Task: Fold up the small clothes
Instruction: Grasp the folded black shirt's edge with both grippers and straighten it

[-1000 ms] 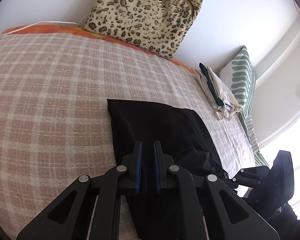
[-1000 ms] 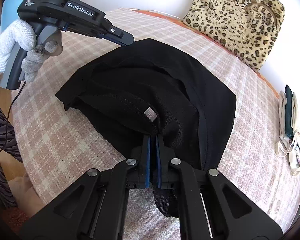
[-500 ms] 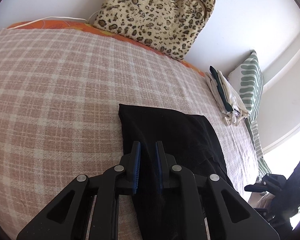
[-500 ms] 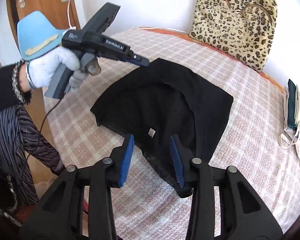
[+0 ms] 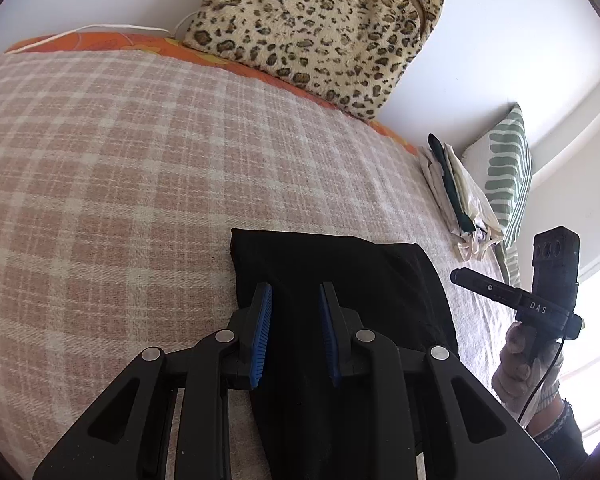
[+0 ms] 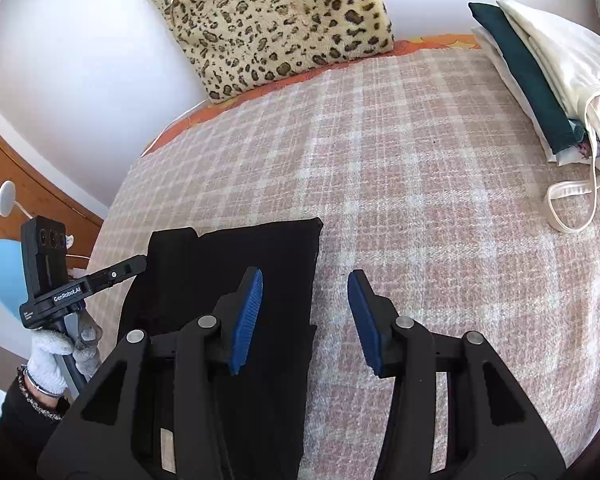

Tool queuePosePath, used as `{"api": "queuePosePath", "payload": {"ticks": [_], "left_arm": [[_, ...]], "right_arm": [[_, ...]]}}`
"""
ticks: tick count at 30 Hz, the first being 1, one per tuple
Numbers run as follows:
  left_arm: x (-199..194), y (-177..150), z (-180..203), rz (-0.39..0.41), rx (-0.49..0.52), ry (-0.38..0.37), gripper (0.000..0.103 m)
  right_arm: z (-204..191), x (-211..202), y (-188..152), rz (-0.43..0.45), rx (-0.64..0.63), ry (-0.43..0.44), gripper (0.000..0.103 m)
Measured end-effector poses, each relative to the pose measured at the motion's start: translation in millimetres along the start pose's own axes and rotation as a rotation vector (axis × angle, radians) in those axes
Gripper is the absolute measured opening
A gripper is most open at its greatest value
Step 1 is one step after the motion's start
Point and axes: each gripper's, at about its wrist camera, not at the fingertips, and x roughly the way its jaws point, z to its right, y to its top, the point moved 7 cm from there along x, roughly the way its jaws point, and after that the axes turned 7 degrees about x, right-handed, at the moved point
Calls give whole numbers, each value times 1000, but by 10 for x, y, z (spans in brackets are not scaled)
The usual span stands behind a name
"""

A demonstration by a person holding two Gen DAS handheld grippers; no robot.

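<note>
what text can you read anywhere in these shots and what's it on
"GenRobot.AI" in white, on the side of the left gripper, right wrist view.
"DAS" on the body of the right gripper, left wrist view.
Small white print at the rear end of the left gripper: too small to read.
Nothing readable on the black garment.

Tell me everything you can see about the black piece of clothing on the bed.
The black garment lies flat on the pink plaid blanket, folded into a long, roughly rectangular strip with straight edges and square far corners. The fabric looks soft, matte and plain black; a second layer shows along one side. The open left gripper and open right gripper are both above it, and neither holds it. Its near end is hidden behind the grippers. Nothing else touches it.
</note>
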Motion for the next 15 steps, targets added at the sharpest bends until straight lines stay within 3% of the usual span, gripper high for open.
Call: {"api": "queuePosePath", "payload": {"ticks": [2,5,8,15], "left_arm": [[38,-7,6,-11,8,0,19],[48,5,27,-3,40,10,5],[8,46,29,17,59,29,4],[-45,81,66,30,143,114,3]], "right_arm": [[-3,126,39,-27,18,19,43],[-51,283,41,-68,23,28,26],[-70,391,18,-88,15,18,18],[-78,422,35,-87,-6,30,14]]}}
